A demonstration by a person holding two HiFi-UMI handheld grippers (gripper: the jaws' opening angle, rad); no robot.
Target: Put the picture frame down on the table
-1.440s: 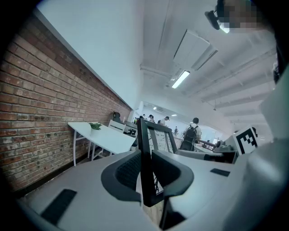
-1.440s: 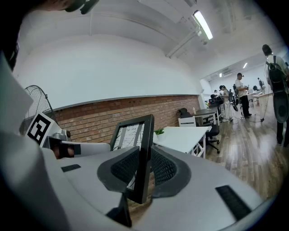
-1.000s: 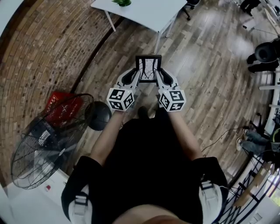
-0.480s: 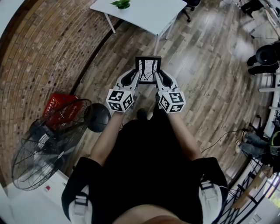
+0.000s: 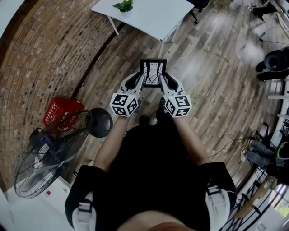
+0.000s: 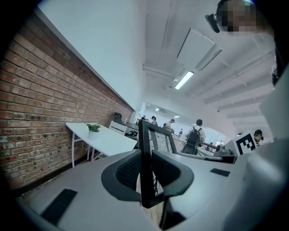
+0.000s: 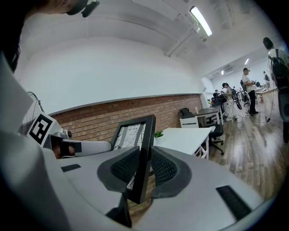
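You hold the black picture frame (image 5: 153, 72) upright between both grippers, above the wood floor (image 5: 212, 67) and well apart from the white worktop (image 5: 153, 18). The left gripper (image 5: 142, 80) has its fingers clamped on the frame's left edge. The right gripper (image 5: 164, 80) has its fingers clamped on the right edge. A small plant (image 5: 123, 5) sits on the worktop.

The left tool (image 5: 142, 79) and right tool (image 5: 163, 79) clamp the picture frame (image 5: 153, 71), short of the white table (image 5: 151, 14).
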